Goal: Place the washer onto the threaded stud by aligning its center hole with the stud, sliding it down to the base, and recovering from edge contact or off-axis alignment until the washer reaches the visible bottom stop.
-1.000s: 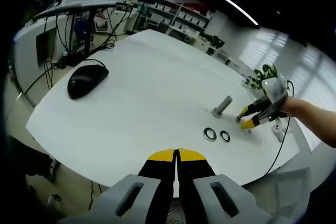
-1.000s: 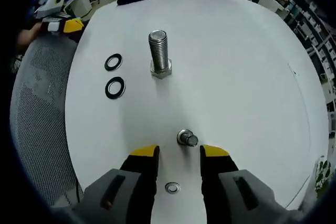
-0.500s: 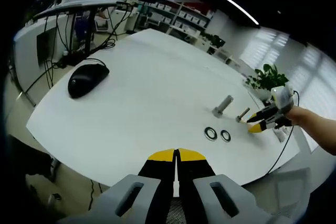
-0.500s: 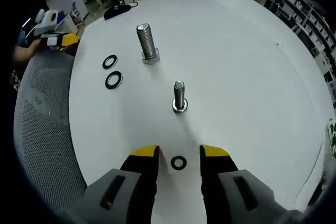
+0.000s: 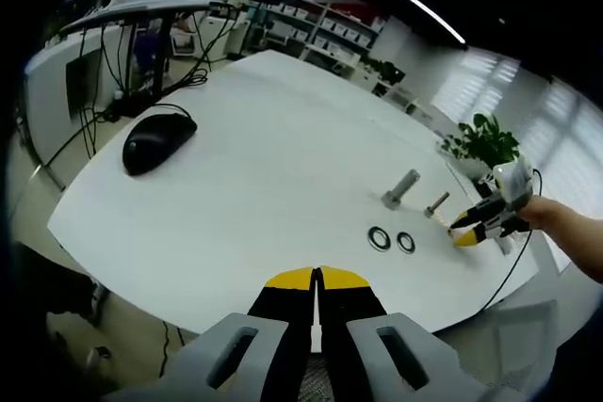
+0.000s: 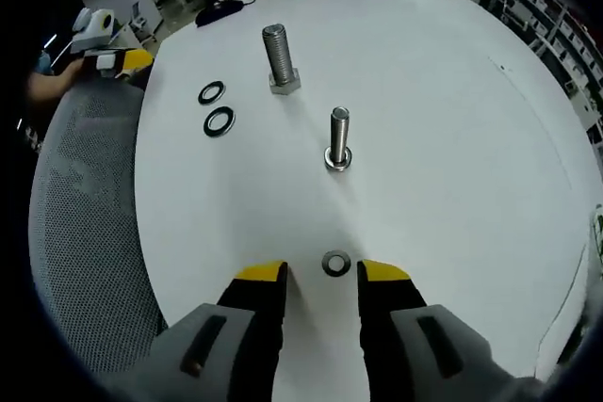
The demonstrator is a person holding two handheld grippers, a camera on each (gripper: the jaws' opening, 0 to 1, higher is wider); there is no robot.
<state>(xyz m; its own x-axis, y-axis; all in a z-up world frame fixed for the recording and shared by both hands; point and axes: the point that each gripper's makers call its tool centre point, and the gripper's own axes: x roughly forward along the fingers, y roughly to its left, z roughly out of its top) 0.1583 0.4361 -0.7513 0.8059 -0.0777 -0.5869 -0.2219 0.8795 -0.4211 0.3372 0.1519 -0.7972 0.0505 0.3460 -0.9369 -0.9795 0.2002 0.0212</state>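
right gripper (image 6: 323,273): jaws parted, holding nothing; small washer (image 6: 335,262) lies flat on the table (image 6: 452,120) between the tips, near the table's near edge.
left gripper (image 5: 317,279): jaws pressed together, nothing in them, hanging off the table edge.
small stud (image 6: 339,136): upright mid-table, one washer looks already seated at its base.
large bolt (image 6: 280,58): upright further in; two dark washers (image 6: 218,108) beside it toward the left edge.
risk 1: flat washer on smooth top; tips may skid and push it off the edge.
risk 2: tilted grip means the hole catches the thread crest and jams off-axis.
risk 3: side load could tip the freestanding stud.
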